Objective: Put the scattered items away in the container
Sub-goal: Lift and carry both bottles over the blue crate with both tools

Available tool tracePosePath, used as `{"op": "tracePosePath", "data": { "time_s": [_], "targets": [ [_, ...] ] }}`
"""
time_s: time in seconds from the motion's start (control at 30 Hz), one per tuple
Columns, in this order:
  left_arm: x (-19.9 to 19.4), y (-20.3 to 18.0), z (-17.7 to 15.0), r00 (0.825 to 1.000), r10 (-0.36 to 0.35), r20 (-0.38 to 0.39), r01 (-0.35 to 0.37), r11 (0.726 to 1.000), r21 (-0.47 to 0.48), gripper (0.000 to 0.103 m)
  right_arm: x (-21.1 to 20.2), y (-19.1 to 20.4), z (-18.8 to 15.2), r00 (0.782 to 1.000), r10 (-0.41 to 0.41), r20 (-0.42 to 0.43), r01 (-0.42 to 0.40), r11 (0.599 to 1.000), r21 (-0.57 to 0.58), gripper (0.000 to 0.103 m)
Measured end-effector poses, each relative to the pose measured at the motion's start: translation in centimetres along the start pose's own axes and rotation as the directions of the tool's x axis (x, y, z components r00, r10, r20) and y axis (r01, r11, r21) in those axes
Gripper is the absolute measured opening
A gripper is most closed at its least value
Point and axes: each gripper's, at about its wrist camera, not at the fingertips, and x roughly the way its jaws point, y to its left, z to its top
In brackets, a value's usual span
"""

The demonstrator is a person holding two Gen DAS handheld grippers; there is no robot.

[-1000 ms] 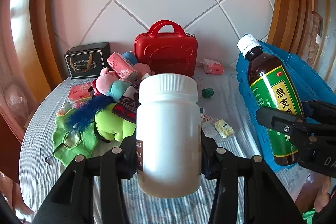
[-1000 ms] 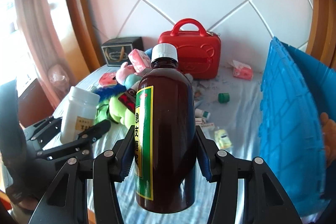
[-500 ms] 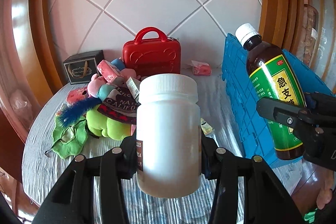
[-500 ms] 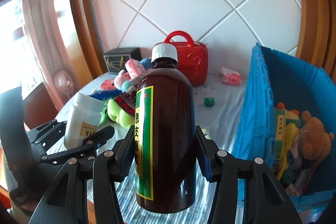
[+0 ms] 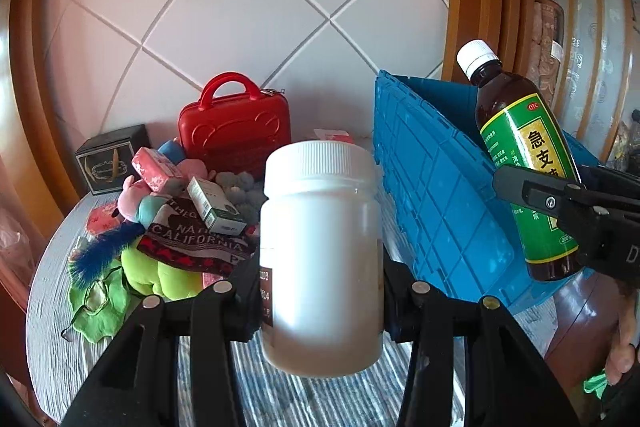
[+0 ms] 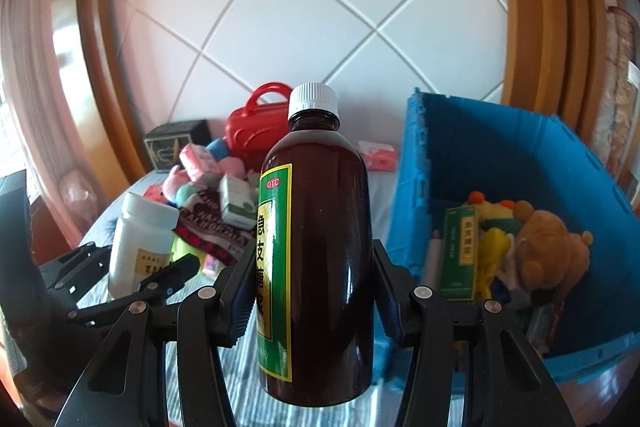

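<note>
My left gripper point(image 5: 320, 291) is shut on a white plastic jar point(image 5: 320, 259) with a ribbed white lid, held upright above the table. My right gripper point(image 6: 314, 291) is shut on a dark brown syrup bottle point(image 6: 324, 267) with a green label and white cap. From the left wrist the bottle point(image 5: 524, 183) hangs tilted in front of the blue crate point(image 5: 436, 195). From the right wrist the jar point(image 6: 140, 247) sits low at the left. The blue crate point(image 6: 500, 147) holds a brown teddy bear point(image 6: 548, 251), a green box point(image 6: 460, 251) and other soft toys.
A heap of plush toys, a printed cloth point(image 5: 196, 247) and small boxes point(image 5: 212, 205) lies on the striped tablecloth. Behind it stand a red case point(image 5: 236, 131) and a black box point(image 5: 108, 159) against the tiled wall. A person's hand point(image 5: 624, 351) shows at the lower right.
Both grippers have risen and swung right with their loads. The blue crate has come closer, and its inside with the teddy bear now shows in the right wrist view.
</note>
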Motion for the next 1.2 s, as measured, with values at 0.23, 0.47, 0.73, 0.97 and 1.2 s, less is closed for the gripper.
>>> {"op": "tracePosePath", "data": {
  "time_s": [0.23, 0.47, 0.73, 0.97, 1.2],
  "targets": [
    [0.7, -4.9, 2.6, 0.999, -0.018, 0.033, 0.016, 0.999, 0.036, 0.045, -1.2, -5.6, 1.4, 0.998, -0.056, 0.034, 0.056, 0.998, 0.013, 0.051],
    [2.8, -13.3, 8.3, 0.993, -0.117, -0.008, 0.117, 0.993, 0.007, 0.045, -3.1, -14.6, 4.7, 0.992, -0.105, 0.067, 0.106, 0.994, -0.012, 0.051],
    [9.3, -23.3, 16.8, 0.982, -0.133, -0.136, 0.135, 0.991, 0.004, 0.045, -0.5, -26.5, 10.0, 0.985, -0.173, -0.008, 0.172, 0.985, -0.028, 0.051],
    [19.8, -27.2, 22.1, 0.942, -0.064, -0.330, 0.030, 0.994, -0.106, 0.045, 8.0, -33.9, 12.2, 0.970, -0.168, -0.178, 0.167, 0.986, -0.020, 0.051],
    [33.0, -28.4, 20.1, 0.859, 0.015, -0.513, -0.063, 0.995, -0.076, 0.044, 18.1, -38.9, 9.9, 0.908, -0.133, -0.397, 0.184, 0.978, 0.094, 0.051]
  ]
}}
